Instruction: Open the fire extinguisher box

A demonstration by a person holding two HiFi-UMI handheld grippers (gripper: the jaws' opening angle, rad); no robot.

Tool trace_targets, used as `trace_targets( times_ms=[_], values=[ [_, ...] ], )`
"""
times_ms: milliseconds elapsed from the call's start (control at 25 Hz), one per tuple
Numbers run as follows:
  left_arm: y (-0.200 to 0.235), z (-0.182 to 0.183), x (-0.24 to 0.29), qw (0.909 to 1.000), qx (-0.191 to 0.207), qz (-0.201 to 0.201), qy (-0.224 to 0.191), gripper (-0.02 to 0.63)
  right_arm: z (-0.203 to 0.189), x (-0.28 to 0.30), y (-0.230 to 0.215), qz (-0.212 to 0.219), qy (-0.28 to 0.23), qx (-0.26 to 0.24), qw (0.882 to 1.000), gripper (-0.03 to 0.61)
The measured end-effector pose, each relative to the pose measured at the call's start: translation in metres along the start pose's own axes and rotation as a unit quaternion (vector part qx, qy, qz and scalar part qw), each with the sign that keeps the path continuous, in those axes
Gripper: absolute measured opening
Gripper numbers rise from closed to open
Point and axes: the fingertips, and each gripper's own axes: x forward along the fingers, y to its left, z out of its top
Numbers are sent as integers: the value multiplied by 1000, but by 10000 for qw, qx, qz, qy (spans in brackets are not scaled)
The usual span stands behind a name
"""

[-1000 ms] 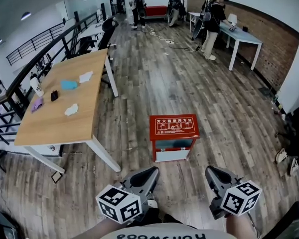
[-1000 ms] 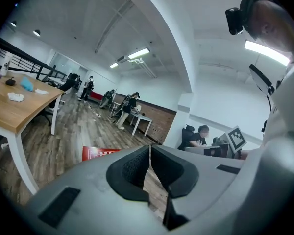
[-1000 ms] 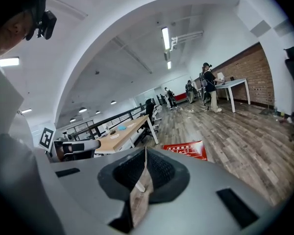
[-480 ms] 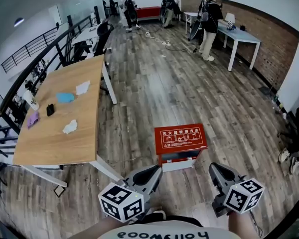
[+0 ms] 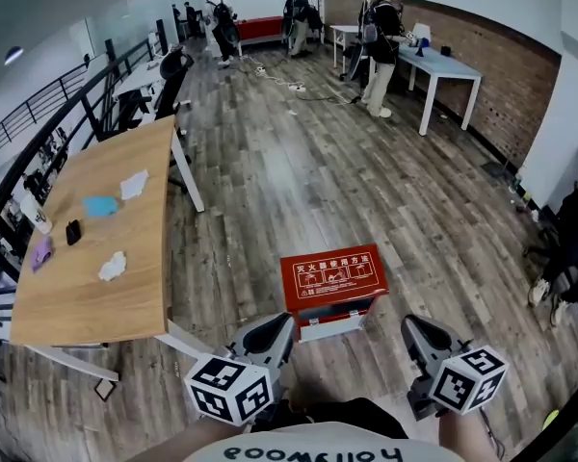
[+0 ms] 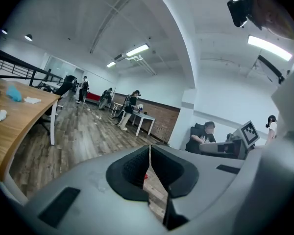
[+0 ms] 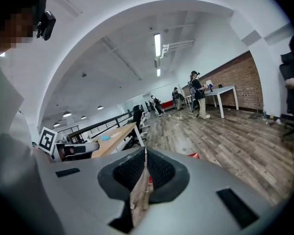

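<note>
Left gripper and right gripper both pressed together, empty, short of the fire extinguisher box. Step closer, spread one, hook the red lid at its front edge and lift.

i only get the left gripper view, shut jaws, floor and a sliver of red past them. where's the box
Observer: The red box stands on the wood floor close ahead of the person, to the right of the wooden table.
Operator: is it open
Observer: No. In the head view its lid lies flat on top, and nothing is touching it.
Operator: and the right gripper
Observer: The right gripper has its jaws together with nothing between them. It is held short of the box.
</note>
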Motion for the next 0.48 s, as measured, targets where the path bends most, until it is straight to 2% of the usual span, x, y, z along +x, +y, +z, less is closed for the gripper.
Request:
trace_targets(
  times_ms=[200,400,480],
  values=[
    [-14,-6,27,9995,-191,-206,115,17,0,-1,-21,-60,204,29,9998,15],
    [-27,-11,55,9988,-402,-251,112,17,16,8,-48,99,336,-33,9994,15],
    [-32,-12,66,9988,-422,-266,-8,17,20,12,-60,179,443,-88,9988,15]
  ],
)
